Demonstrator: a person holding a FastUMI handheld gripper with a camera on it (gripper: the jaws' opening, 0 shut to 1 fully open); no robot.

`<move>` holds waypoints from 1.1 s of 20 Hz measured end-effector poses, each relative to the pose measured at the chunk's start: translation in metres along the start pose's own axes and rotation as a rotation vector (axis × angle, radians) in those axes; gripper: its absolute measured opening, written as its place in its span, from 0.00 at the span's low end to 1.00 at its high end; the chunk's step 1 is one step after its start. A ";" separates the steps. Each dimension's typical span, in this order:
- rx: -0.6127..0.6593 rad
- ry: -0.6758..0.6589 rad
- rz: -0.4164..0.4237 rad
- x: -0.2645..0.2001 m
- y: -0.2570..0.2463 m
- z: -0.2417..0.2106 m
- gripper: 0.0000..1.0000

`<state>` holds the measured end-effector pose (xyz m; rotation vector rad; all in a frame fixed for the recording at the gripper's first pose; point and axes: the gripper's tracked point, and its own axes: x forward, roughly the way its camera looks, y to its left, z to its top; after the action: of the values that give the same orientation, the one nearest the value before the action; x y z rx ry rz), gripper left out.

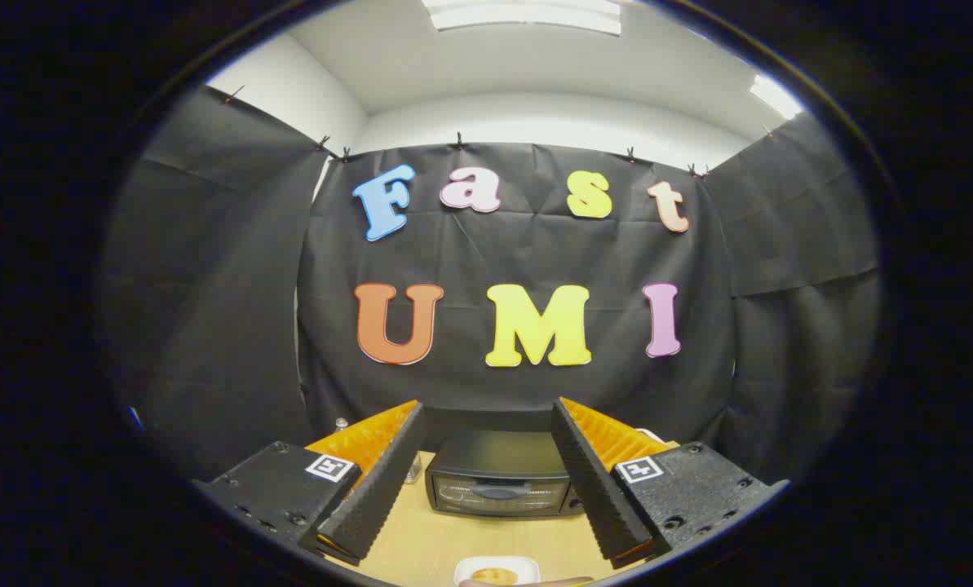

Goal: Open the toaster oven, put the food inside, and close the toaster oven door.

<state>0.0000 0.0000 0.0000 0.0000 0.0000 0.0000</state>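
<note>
A black toaster oven (498, 477) stands on the wooden table (429, 546) beyond my fingers, its glass door shut with the handle across the front. My gripper (486, 416) is open, held high above the table, and the oven shows in the wide gap between the two fingers. Nearer to me, below the fingers, a small white plate (498, 569) carries a piece of golden food (494, 575). Nothing lies between the fingers.
A small clear glass object (415, 466) stands left of the oven, partly hidden by my left finger. Something white (647, 434) peeks out behind the right finger. Black cloth walls close the booth behind and on both sides of the table.
</note>
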 end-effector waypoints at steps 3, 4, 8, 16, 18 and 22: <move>0.019 0.010 -0.008 0.007 -0.007 -0.005 1.00; 0.021 0.014 -0.010 0.009 -0.008 -0.005 1.00; 0.031 0.023 -0.013 0.013 -0.014 -0.008 1.00; 0.073 0.080 -0.022 0.034 -0.031 -0.027 1.00; 0.085 0.090 -0.025 0.043 -0.033 -0.034 1.00; 0.123 0.149 -0.010 0.070 -0.037 -0.062 1.00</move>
<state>0.0699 -0.0372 -0.0618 0.1231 0.1489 -0.0099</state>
